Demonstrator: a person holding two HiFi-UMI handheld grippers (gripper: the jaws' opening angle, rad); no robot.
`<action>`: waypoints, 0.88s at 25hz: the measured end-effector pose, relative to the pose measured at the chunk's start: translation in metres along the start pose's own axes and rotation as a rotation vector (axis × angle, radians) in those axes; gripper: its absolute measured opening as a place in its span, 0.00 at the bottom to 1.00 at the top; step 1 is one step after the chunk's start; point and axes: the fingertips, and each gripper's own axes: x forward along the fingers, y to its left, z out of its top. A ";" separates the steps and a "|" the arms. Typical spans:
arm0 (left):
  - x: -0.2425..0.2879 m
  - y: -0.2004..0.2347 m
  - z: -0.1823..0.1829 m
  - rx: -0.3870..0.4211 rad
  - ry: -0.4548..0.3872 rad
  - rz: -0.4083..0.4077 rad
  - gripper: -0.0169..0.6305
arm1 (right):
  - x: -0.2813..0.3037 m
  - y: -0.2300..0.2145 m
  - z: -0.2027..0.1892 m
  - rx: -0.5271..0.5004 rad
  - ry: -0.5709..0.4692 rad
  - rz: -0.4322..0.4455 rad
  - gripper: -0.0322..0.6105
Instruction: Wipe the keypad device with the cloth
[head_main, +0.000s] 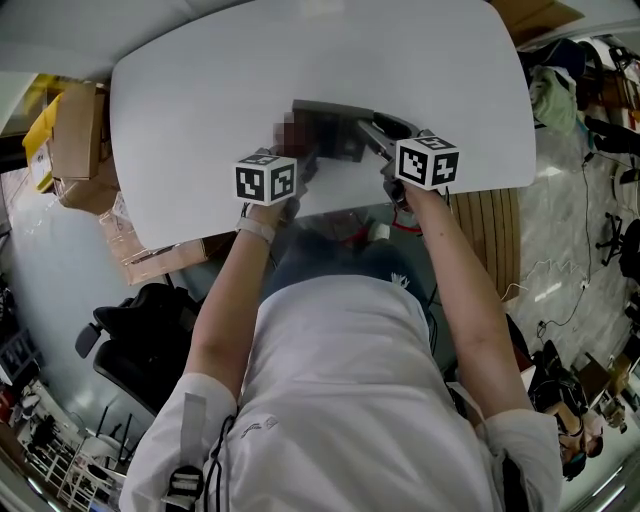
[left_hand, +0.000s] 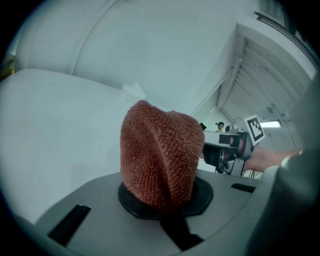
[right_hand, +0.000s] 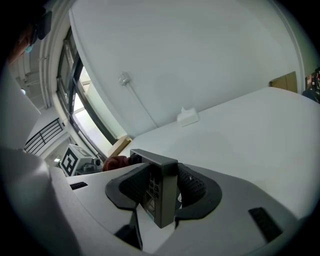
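Observation:
My right gripper is shut on the keypad device, a grey box held upright between its black pads, with the buttons facing the left pad. In the head view the keypad device hangs over the white table near its front edge. My left gripper is shut on a bunched reddish-brown cloth that sticks up from its jaws. In the right gripper view the cloth sits just left of the device. The left gripper and right gripper face each other, close together.
A small white block lies far back on the table. Cardboard boxes stand to the table's left, a black chair stands lower left, and a slatted wooden piece is under the table's right edge.

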 end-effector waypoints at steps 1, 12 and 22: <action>0.001 0.002 -0.006 -0.007 0.018 0.010 0.07 | 0.000 0.000 0.000 0.002 -0.001 -0.001 0.32; 0.004 0.027 -0.052 -0.058 0.120 0.114 0.07 | -0.002 -0.003 0.001 0.024 -0.012 -0.032 0.32; -0.018 -0.013 -0.026 -0.016 0.069 -0.036 0.38 | -0.001 -0.002 0.001 0.036 -0.032 -0.051 0.32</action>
